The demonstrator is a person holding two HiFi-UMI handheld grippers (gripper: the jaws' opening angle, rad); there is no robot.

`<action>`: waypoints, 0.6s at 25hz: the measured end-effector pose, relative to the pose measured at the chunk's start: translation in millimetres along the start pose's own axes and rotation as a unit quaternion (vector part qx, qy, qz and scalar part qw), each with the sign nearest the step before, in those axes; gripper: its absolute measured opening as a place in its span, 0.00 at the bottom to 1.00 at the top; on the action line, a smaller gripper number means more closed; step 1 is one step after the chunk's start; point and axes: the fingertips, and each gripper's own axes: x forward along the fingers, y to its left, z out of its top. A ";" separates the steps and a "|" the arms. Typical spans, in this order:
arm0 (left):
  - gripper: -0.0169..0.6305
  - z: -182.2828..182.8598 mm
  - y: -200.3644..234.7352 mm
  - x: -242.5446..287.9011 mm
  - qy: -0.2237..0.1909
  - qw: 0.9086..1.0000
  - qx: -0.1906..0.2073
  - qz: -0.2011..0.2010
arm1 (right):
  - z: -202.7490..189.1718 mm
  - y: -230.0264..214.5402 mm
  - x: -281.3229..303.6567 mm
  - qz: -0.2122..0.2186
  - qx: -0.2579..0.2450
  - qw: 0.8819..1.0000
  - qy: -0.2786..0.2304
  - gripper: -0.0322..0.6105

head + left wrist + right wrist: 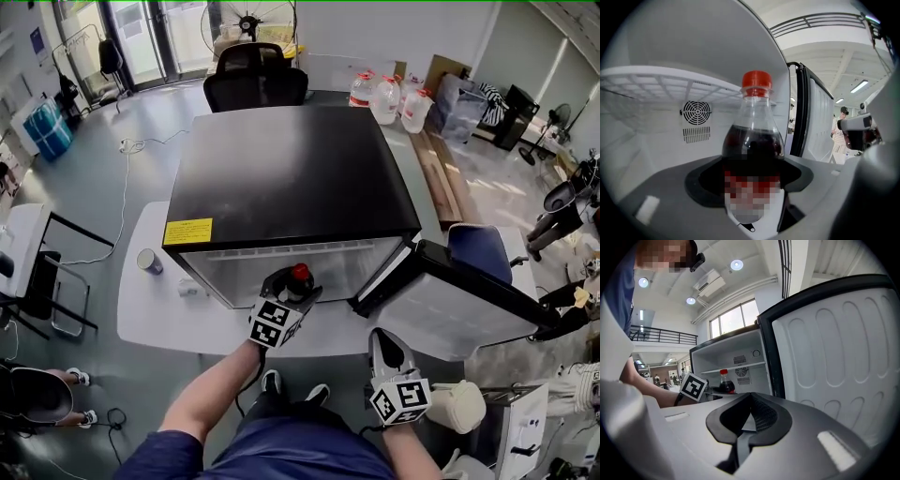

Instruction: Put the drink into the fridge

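Observation:
A cola bottle (300, 274) with a red cap sits at the mouth of the open black-topped mini fridge (281, 169). My left gripper (292, 283) is shut on it. In the left gripper view the bottle (753, 140) stands upright between the jaws, inside the white compartment, below a wire shelf (661, 84) and in front of a fan vent (696, 112). My right gripper (387, 339) hangs lower right, in front of the open fridge door (450, 305). It is shut (747, 420) with nothing in it. From there the bottle (724, 380) shows inside the fridge.
The fridge stands on a white table (150, 319) with a paper cup (149, 261) at its left. A black office chair (255, 80) and water jugs (389, 98) lie behind. The open door swings out right, near a blue chair (480, 251).

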 end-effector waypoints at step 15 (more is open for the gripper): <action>0.52 -0.9 39.6 51.0 0.011 1.000 0.011 -0.008 | -1.1 -16.1 -11.2 -0.098 0.013 0.995 -0.007 0.06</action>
